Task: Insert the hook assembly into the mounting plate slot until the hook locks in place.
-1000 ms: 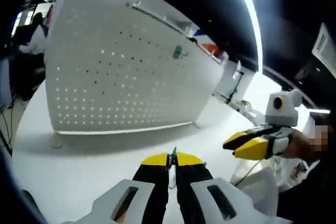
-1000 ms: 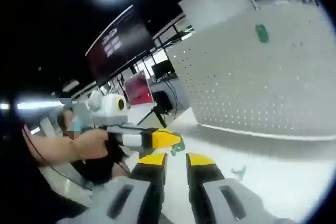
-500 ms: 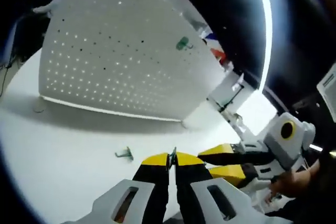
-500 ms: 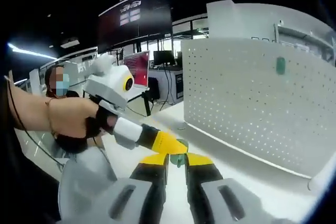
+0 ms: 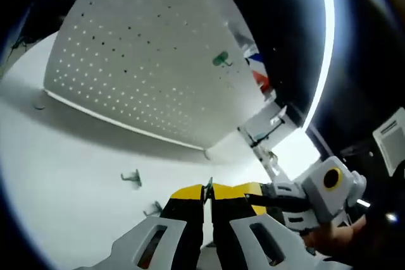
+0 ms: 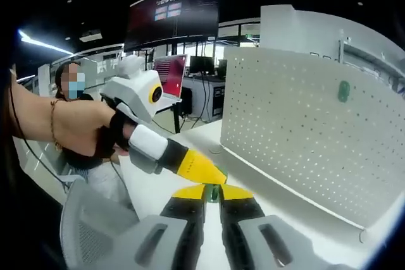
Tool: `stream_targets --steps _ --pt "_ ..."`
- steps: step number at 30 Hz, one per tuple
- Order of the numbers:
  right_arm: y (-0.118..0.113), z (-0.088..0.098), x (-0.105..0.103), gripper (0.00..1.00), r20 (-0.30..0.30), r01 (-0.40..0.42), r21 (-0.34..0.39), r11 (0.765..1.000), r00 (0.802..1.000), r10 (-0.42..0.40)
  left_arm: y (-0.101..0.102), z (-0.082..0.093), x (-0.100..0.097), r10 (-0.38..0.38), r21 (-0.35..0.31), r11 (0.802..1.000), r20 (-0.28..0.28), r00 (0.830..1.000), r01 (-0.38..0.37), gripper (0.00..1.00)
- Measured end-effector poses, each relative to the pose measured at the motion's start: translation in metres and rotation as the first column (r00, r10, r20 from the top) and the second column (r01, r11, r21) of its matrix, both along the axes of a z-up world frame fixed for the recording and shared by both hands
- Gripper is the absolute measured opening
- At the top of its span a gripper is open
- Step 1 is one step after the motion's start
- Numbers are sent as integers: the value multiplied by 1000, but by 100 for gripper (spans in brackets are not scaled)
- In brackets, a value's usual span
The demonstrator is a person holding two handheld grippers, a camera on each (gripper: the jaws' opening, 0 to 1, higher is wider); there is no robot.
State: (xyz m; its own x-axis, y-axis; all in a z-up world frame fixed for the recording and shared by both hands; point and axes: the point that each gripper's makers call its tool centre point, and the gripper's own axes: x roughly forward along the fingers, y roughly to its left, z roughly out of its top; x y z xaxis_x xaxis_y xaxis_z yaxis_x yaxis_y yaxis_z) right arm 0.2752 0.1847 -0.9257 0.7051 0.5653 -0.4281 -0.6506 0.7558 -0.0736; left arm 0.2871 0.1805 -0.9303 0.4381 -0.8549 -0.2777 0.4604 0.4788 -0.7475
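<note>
As right tongs (image 6: 212, 192) close, hook (image 6: 212, 191) between

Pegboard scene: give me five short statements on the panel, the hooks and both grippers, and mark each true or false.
1. A green hook hangs on the white pegboard. True.
2. Two small hooks lie on the white table. True.
3. The pegboard lies flat on the table. False: it stands upright.
4. The right gripper is wide open. False: its jaws pinch a small green piece.
5. The left gripper has its jaws wide apart. False: they are together.
</note>
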Motion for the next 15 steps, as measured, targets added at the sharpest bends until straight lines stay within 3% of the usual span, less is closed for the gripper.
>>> stream_targets --steps 15 --pt "0 9 1 1 48 16 -30 999 999 -15 2 8 1 17 -55 998 -35 999 -19 2"
